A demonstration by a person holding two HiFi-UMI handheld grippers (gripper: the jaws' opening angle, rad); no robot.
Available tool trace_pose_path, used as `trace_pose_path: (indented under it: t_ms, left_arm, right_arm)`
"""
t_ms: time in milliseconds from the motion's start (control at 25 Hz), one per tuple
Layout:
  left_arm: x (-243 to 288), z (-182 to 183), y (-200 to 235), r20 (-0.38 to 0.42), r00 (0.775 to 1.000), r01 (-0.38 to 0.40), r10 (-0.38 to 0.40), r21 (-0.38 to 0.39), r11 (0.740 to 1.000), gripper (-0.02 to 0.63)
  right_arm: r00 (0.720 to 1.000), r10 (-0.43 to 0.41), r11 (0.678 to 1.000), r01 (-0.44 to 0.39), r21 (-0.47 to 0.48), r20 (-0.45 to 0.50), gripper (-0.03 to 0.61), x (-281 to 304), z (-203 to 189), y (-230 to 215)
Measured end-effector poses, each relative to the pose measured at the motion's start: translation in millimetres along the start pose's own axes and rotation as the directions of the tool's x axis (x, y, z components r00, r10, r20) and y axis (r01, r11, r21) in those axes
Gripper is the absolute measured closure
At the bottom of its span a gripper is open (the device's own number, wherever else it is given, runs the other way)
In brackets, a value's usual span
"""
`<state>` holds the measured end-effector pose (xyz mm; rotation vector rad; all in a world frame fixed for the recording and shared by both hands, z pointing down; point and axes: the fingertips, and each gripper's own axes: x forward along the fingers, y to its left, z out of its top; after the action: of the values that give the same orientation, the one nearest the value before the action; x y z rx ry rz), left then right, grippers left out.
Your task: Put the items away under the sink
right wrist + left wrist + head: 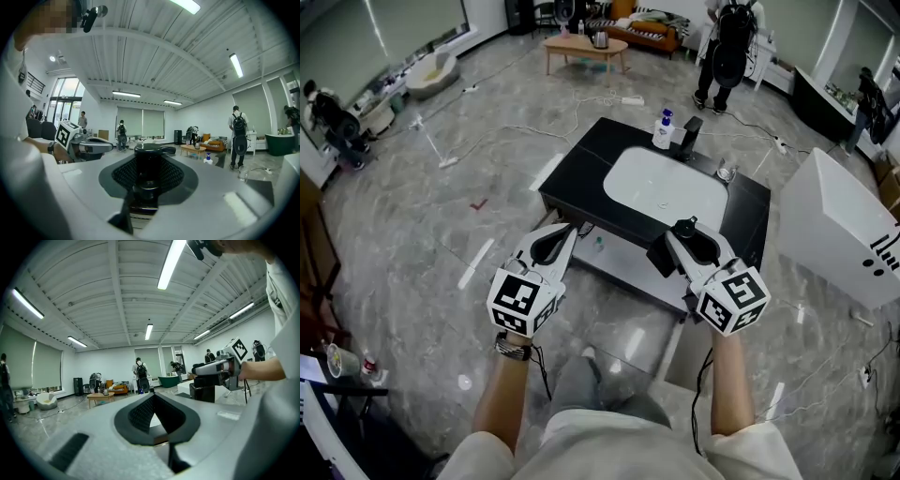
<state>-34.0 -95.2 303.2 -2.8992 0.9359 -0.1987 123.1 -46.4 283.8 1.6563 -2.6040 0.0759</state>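
I stand in front of a black sink cabinet (581,178) with a white basin (666,192). My right gripper (682,234) is shut on a black pump bottle (662,255), which stands upright between the jaws in the right gripper view (149,183). My left gripper (570,230) hovers beside it at the same height. Its fingertips meet and nothing is between them (153,397). Both grippers hang above the cabinet's near edge. On the counter behind the basin stand a blue-capped bottle (663,129), a black faucet (690,135) and a small glass (727,172).
A pale open shelf (623,267) shows under the cabinet's near side. A large white box (844,234) stands to the right. Cables trail over the grey floor. A person (727,47) and a wooden table (586,47) are far behind.
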Motion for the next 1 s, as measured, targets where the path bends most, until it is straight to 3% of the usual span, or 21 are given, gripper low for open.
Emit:
trace_pose_path:
  t_ms: [560, 1000]
  left_arm:
    - [43.1, -204.6, 11.7, -0.014, 1.000, -0.005, 0.006, 0.033, 0.999, 0.609]
    - [86.1, -391.5, 17.9, -0.012, 1.000, 0.008, -0.008, 0.025, 1.000, 0.609]
  right_arm:
    - [0.999, -0.027, 0.999, 0.027, 0.023, 0.021, 0.472, 47.8, -193.3, -21.0]
    - [0.998, -0.045, 0.999, 0.044, 0.028, 0.043, 0.472, 88.7, -376.4, -44.1]
